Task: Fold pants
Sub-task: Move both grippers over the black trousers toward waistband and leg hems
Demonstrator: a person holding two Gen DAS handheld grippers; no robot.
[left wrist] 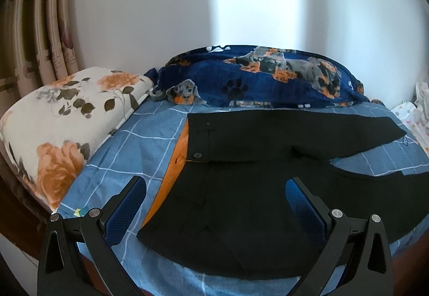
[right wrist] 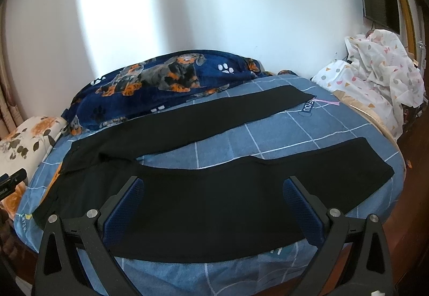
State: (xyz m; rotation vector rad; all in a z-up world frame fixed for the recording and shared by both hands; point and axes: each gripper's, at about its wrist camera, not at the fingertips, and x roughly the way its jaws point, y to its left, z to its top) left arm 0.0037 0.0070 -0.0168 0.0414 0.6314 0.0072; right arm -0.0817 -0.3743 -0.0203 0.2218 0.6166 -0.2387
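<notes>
Black pants [left wrist: 241,183] lie spread flat on the blue checked bed sheet [left wrist: 139,145], waist at the left, both legs running right and apart. An orange lining [left wrist: 177,159] shows at the waist edge. My left gripper [left wrist: 214,202] is open and empty, hovering over the waist and seat. In the right wrist view the pants [right wrist: 214,188] show both legs splayed, with sheet [right wrist: 281,132] between them. My right gripper [right wrist: 213,202] is open and empty above the near leg's thigh.
A floral pillow [left wrist: 61,119] lies at the left. A dark blue dog-print blanket [left wrist: 254,78] is bunched along the wall behind the pants. A heap of white patterned cloth [right wrist: 375,73] sits at the far right. The bed's near edge lies under the grippers.
</notes>
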